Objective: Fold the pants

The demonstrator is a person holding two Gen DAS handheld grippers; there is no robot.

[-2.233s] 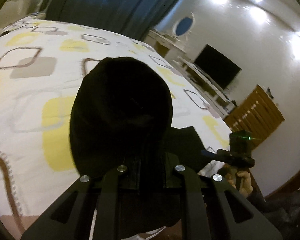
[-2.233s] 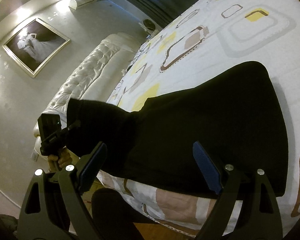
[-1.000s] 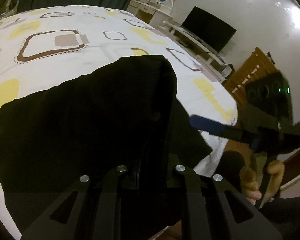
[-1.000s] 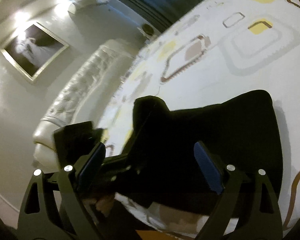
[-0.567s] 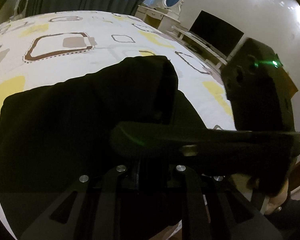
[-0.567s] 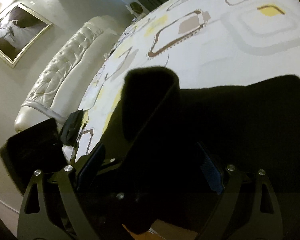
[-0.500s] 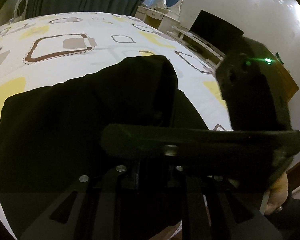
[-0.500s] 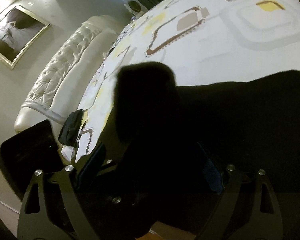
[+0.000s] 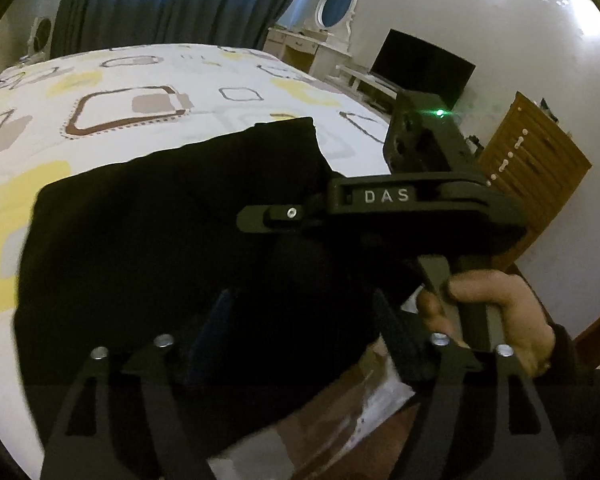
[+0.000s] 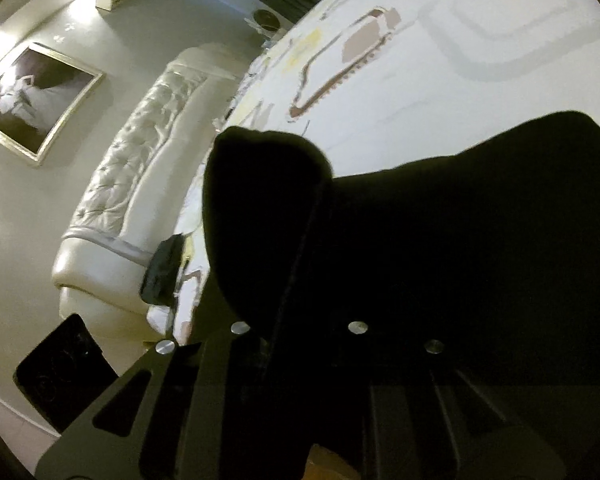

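Observation:
The black pants (image 9: 160,240) lie folded on the patterned bed sheet (image 9: 140,80) near its front edge. My left gripper (image 9: 300,320) is open, its fingers spread above the near edge of the pants and holding nothing. My right gripper (image 10: 296,320) is shut on a raised fold of the pants (image 10: 260,200). In the left wrist view the right gripper (image 9: 268,214) reaches in from the right, held by a hand (image 9: 488,312), with its tip on the cloth.
A white tufted headboard (image 10: 132,184) and a framed picture (image 10: 32,100) are at the left. A TV (image 9: 420,68), a white dresser (image 9: 312,44) and a wooden cabinet (image 9: 536,168) stand beyond the bed. Dark curtains (image 9: 172,0) hang behind.
My left gripper has let go of the pants fold and opened. My right gripper has closed on that fold. The pants have settled flatter on the bed.

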